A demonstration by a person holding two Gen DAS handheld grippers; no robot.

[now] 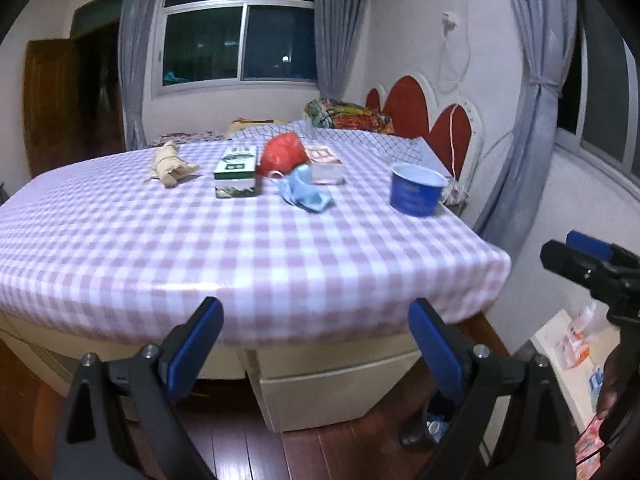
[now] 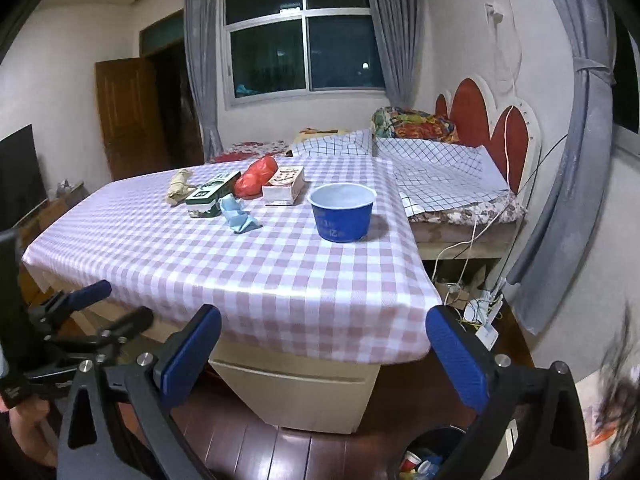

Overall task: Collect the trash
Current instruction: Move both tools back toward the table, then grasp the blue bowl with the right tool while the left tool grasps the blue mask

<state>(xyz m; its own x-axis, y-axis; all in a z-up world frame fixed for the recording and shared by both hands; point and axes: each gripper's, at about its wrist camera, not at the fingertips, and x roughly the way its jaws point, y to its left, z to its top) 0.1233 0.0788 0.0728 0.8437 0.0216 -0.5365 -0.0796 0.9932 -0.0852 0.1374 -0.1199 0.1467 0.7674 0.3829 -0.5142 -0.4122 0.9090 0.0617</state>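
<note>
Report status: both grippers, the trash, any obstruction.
Left gripper and right gripper open, empty, short of table edge. Blue bowl, face mask, red bag, boxes untouched. Path clear.

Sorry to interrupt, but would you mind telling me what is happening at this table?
A person holds two grippers just off the near edge of the checked table, about to collect trash. The left gripper and right gripper are both open and empty. The blue bowl, blue mask, red bag, two boxes and crumpled paper lie untouched. A bin sits on the floor below.

A home bedroom: bed (image 2: pixel 448 160) with heart-shaped headboard (image 2: pixel 492 120), curtained window (image 2: pixel 304 36).
</note>
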